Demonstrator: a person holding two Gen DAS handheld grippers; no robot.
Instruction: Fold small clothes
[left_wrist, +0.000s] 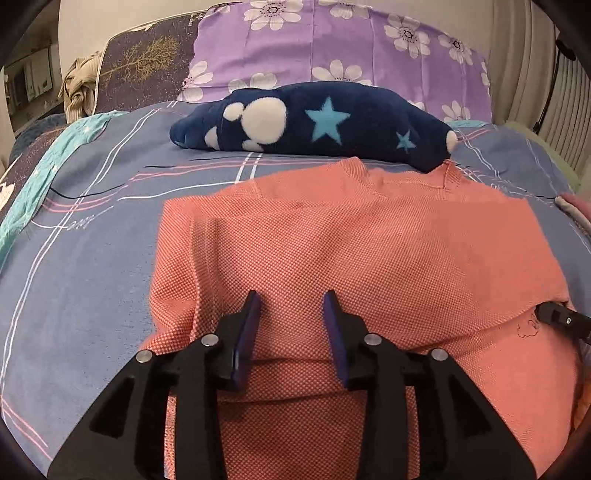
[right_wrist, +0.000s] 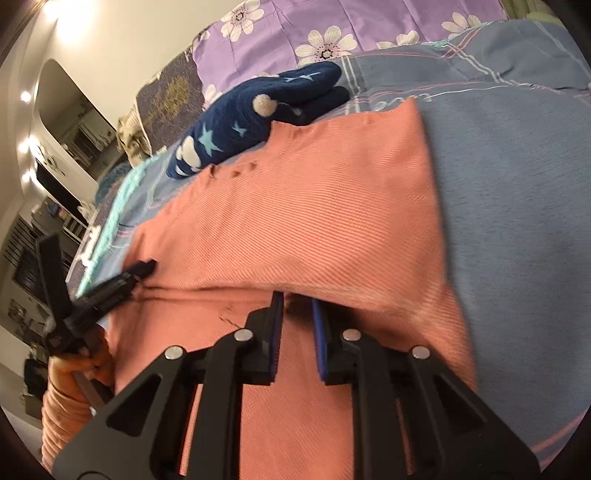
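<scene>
A salmon-pink knit shirt lies on the bed, its upper layer folded over a lower one; it also shows in the right wrist view. My left gripper is open, its fingers resting over the shirt's fold near the left edge, holding nothing. It shows in the right wrist view at the shirt's left edge. My right gripper is open by a narrow gap, its tips at the folded edge of the upper layer. Whether cloth sits between them is hidden. Its tip shows in the left wrist view at the right.
A navy fleece garment with stars and white shapes lies just beyond the shirt, touching its collar. The bed has a blue plaid sheet. Purple flowered pillows stand at the head. A wall and furniture lie to the left.
</scene>
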